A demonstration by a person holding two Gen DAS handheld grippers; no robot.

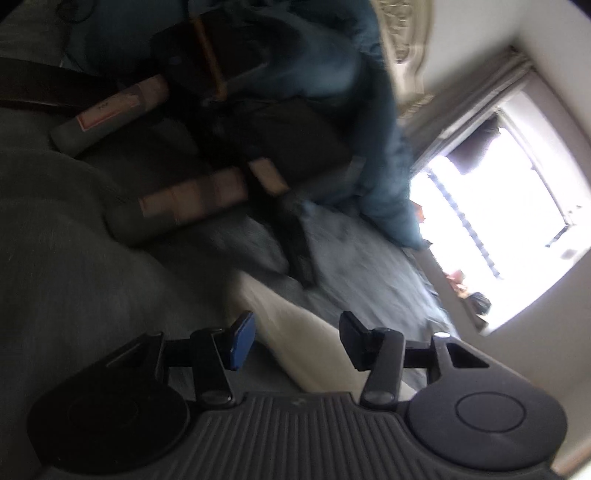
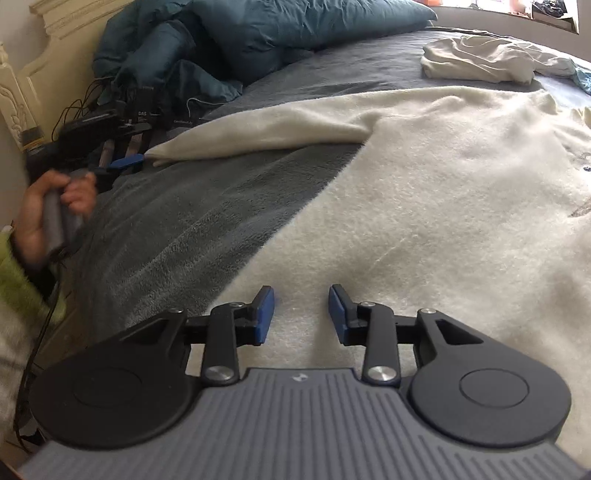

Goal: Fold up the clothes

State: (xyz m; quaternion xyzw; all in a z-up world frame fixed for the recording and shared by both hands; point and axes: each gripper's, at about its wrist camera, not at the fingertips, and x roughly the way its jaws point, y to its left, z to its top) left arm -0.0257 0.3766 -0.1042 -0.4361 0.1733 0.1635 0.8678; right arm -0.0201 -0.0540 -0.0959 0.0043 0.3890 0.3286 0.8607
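The right gripper hovers just above a cream fleece garment, its blue-padded fingers apart with nothing between them. The garment lies spread on the grey bed cover ahead of and to the right of those fingers; one sleeve stretches away to their left. At the sleeve's tip sits the left gripper, held by a hand. In its own blurred view its fingers stand open and empty over the sleeve's edge. Beyond it lie dark gear with a label reading "DAS", teal pillows, and a second pale garment.
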